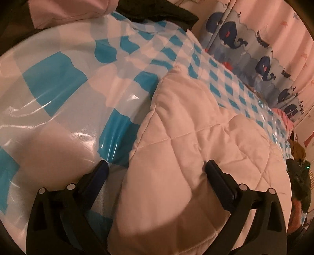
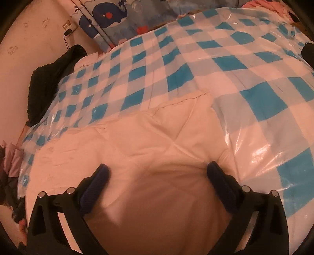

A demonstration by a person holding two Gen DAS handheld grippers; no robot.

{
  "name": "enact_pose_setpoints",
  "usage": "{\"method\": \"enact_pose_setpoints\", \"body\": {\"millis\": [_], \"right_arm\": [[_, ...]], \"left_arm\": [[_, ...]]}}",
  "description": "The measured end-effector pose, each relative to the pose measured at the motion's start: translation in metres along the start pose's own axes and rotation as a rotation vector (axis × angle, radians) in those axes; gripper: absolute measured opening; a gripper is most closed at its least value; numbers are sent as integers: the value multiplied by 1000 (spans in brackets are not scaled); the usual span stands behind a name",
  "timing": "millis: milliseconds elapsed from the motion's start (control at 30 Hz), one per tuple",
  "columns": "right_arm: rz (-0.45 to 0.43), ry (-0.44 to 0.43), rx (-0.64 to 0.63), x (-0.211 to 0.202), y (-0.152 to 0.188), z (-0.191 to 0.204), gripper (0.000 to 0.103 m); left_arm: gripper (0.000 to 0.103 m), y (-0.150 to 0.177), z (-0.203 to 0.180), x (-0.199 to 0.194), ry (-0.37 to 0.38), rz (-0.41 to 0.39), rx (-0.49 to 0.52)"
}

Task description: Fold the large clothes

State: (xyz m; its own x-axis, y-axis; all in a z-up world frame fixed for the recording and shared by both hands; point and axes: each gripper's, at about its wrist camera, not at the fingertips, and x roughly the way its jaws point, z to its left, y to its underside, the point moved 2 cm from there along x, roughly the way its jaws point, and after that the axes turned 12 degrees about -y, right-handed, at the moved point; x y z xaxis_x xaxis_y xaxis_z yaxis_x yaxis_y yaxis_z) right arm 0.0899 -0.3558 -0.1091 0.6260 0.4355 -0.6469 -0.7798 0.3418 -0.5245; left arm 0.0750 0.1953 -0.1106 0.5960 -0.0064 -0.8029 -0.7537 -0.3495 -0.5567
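Cream quilted fabric is filling the near field under both of your tools. Your left tool (image 1: 157, 166) is standing wide, fingers apart, gripping nothing; one blue-padded finger (image 1: 102, 170) is hanging over the glossy sheet and the other over the quilted garment (image 1: 186, 147), with the garment's folded edge running up between them. Whether either pad is touching cloth, you cannot tell from this angle.

Your right tool (image 2: 158, 168) is likewise spread wide and is clamping nothing; both fingers are sitting over the cream garment (image 2: 157, 137), whose surface is bunching slightly by the right-hand finger (image 2: 215, 170).

Garment is lying on a bed, on top of a blue-and-white checked plastic sheet (image 2: 196, 64) that is catching glare and wrinkling. A stitched hem (image 2: 186, 99) is marking the garment's far edge in the right wrist view; a rounded corner (image 1: 174, 70) is marking it in the left.

Further out: dark clothing (image 2: 51, 78) is lying bunched at the sheet's left edge beside the wall. Pink cloth (image 1: 58, 9) is sitting at the top of the left view. Beyond the bed, a whale-print curtain (image 1: 245, 39) is hanging, also showing in the right wrist view (image 2: 109, 17).
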Motion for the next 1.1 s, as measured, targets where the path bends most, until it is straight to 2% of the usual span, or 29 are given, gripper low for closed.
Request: {"method": "enact_pose_setpoints", "body": {"millis": [33,67,133,167,200,233,333,367,400,467,500,567,600,700,833,967,1033,1100], "right_arm": [[-58,-82,8,-27,2,16,97],[-67,-156,-7,-42,11,31,97],[-23,-288,-80,-66,34,68,97],[38,-370,-107,-72,50,88,97],[141,-461,-135,-74,75,110,97],[210,-504,-163,-73,98,126,97],[412,-624,-182,-57,161,163,97],[455,-647,-171,-50,176,171,97],[500,-656,-159,-39,191,180,97],[537,-634,-130,-22,203,187,97],[553,-637,-60,-9,204,186,97],[541,-639,41,9,198,179,97],[502,-653,73,11,191,176,97],[409,-777,185,2,179,165,97],[337,-867,225,-6,163,159,97],[306,-921,266,-12,157,154,97],[291,-942,274,-16,155,153,97],[275,-962,287,-18,159,156,97]], "left_arm": [[95,-2,2,-6,-7,13,-2],[95,-3,6,-15,-10,12,-21],[95,1,15,-41,21,-9,-68],[95,5,19,-57,45,-20,-78],[95,11,21,-70,57,-24,-81],[95,17,22,-82,72,-23,-82],[95,43,23,-113,129,9,-81],[95,53,23,-122,146,21,-88],[95,65,22,-133,183,41,-100],[95,80,20,-143,232,76,-123],[95,91,17,-149,269,105,-140],[95,104,12,-153,305,143,-158],[95,114,8,-154,341,181,-177],[95,132,-5,-151,417,253,-222],[95,146,-29,-141,487,340,-257],[95,157,-55,-122,485,369,-260],[95,160,-60,-107,495,377,-324],[95,162,-60,-93,489,347,-391]]}}
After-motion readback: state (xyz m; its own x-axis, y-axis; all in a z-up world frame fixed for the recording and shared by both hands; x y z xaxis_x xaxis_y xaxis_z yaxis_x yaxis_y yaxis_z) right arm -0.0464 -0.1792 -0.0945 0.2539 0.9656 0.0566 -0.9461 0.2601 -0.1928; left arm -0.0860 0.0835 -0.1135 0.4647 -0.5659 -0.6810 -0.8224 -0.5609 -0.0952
